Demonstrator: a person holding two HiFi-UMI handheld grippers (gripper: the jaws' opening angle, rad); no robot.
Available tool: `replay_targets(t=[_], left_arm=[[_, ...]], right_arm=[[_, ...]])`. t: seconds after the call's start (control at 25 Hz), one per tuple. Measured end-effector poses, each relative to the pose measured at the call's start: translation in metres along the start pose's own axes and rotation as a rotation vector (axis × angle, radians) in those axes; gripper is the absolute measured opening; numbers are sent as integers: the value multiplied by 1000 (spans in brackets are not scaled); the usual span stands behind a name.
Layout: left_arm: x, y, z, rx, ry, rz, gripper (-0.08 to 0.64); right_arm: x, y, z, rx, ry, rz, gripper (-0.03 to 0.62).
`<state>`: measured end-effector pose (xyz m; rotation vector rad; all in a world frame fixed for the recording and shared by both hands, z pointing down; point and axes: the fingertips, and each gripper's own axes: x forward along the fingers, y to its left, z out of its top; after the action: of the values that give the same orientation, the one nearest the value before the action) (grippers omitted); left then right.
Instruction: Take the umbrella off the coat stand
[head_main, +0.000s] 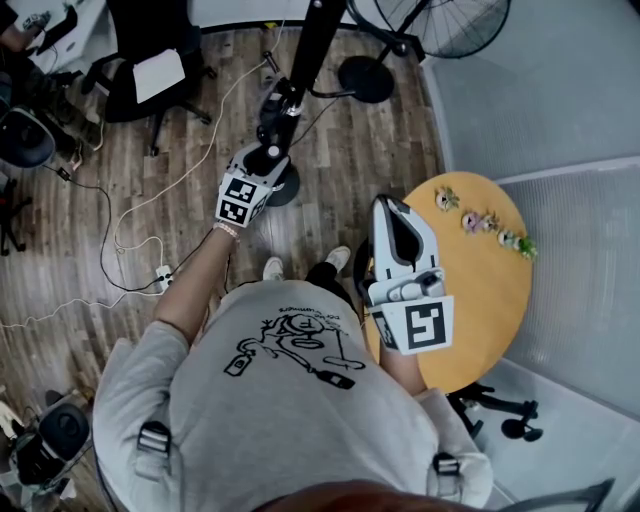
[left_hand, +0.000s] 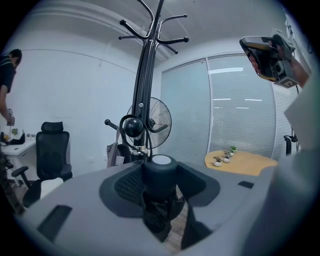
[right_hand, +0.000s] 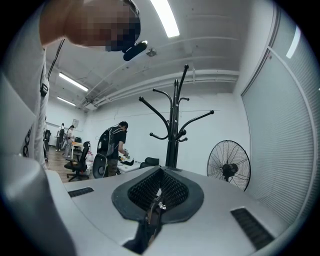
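Left hand-held gripper (left_hand: 161, 189) clamped on the umbrella (left_hand: 161, 170), lower centre of the left gripper view: black handle end between the jaws, folded cloth hanging below. Stand (left_hand: 145, 90) just behind, centre frame. Right hand-held gripper (right_hand: 159, 194): jaws together, nothing between. In head view it is by the bench (head_main: 495, 290) edge, right of centre.

A round wooden bench (head_main: 495, 300) stands at the right beside a blind-covered glass wall (head_main: 590, 250), with a row of small potted plants (head_main: 487, 222) along its far edge. A standing fan (head_main: 440, 25) rises beyond it. Well to the left sits a black office chair (head_main: 128, 98), and a white cable (head_main: 125, 215) loops across the wood floor (head_main: 370, 150) to a power strip (head_main: 163, 273).
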<state>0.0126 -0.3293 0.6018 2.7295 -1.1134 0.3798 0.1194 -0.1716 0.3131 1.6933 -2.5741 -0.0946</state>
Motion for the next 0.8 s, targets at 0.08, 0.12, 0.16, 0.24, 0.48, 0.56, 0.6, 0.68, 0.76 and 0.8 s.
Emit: replay_targets(t=[0.08, 0.12, 0.16, 0.24, 0.48, 0.56, 0.6, 0.68, 0.76, 0.8], left_arm=[[-2, -2, 0, 4, 1, -3, 204], [-3, -3, 1, 4, 1, -6, 204], [-4, -4, 3, 4, 1, -9, 203], [-5, -5, 5, 3, -1, -12, 204], [-12, -7, 8, 1, 2, -14, 203], [-14, -8, 9, -2, -1, -16, 204], [-16, -9, 10, -3, -3, -17, 204], [-19, -9, 11, -7, -8, -16, 203], [-23, -8, 13, -14, -14, -8, 204], [-26, -8, 14, -16, -18, -5, 204]], right_arm=[[-1, 1, 1, -1, -4, 0, 15], [0, 1, 1, 0, -4, 2, 15], [0, 1, 1, 1, -2, 3, 15], [1, 1, 0, 2, -1, 5, 15], [3, 1, 1, 2, -1, 9, 15], [4, 2, 1, 0, 1, 9, 15], [4, 2, 0, 0, 2, 10, 15], [5, 2, 0, 1, 2, 11, 15], [6, 2, -1, 3, 2, 12, 15], [7, 2, -1, 4, 2, 13, 15]])
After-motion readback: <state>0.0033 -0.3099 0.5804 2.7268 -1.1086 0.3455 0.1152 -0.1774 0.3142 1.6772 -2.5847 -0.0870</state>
